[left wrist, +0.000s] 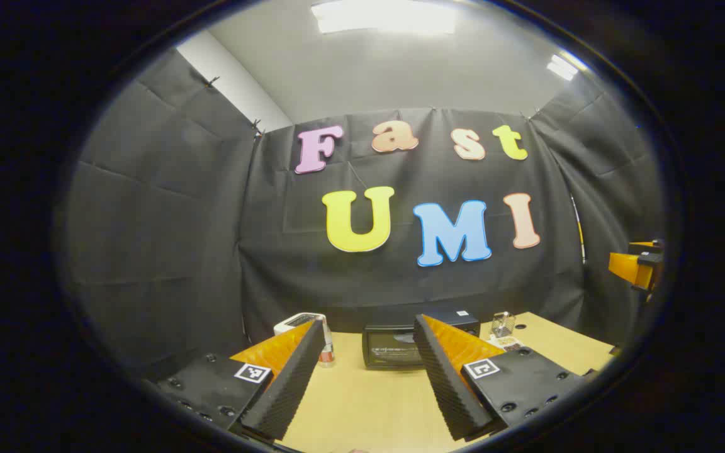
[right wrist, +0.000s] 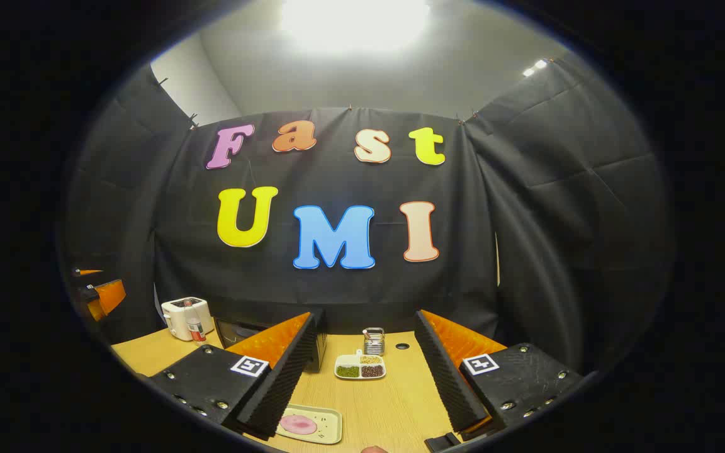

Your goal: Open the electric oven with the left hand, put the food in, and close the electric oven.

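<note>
The black electric oven (left wrist: 394, 346) stands at the back of the wooden table (left wrist: 362, 402) with its door shut. My left gripper (left wrist: 369, 377) is open, well short of the oven, with the oven between its fingers in the left gripper view. In the right gripper view a pale plate (right wrist: 309, 425) with a pink slice of food (right wrist: 298, 424) lies near the table's front, just right of the left finger. My right gripper (right wrist: 365, 384) is open above the table with nothing between its fingers. The oven's corner (right wrist: 236, 330) shows behind that left finger.
A white toaster (right wrist: 185, 316) and a small bottle (right wrist: 195, 329) stand at the back left. A divided white dish (right wrist: 360, 367) of grains and a small glass holder (right wrist: 373, 341) sit at the back middle. Black cloth walls close the booth. The other gripper (left wrist: 636, 267) shows at the right edge.
</note>
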Demonstrator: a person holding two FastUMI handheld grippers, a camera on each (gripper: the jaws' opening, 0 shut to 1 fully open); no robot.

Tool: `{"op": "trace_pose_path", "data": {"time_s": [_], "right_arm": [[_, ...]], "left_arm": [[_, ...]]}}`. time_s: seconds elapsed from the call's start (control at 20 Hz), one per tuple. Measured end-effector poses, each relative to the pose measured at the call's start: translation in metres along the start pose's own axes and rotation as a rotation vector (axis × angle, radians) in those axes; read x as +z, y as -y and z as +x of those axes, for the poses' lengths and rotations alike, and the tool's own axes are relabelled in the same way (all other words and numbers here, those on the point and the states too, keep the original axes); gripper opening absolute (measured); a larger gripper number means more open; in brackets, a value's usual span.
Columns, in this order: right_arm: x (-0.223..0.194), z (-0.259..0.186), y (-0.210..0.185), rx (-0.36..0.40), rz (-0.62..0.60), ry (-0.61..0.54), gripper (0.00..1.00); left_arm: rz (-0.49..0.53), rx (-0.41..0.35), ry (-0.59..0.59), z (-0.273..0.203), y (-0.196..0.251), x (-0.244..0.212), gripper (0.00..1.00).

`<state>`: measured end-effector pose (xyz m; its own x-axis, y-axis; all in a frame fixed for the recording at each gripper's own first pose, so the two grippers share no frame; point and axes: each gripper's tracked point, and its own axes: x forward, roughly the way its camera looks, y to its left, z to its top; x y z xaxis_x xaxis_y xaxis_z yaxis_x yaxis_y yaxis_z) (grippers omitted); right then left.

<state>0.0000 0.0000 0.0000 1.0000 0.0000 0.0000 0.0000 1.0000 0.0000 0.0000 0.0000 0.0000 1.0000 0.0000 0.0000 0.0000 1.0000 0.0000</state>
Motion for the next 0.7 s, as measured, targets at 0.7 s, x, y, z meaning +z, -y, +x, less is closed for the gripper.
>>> {"op": "trace_pose_path", "data": {"time_s": [0.7], "right_arm": [[-0.010,0.012,0.018,0.042,-0.006,0.003,0.96]], "left_arm": [[-0.018,0.027,0.015,0.006,0.035,0.005,1.00]]}}
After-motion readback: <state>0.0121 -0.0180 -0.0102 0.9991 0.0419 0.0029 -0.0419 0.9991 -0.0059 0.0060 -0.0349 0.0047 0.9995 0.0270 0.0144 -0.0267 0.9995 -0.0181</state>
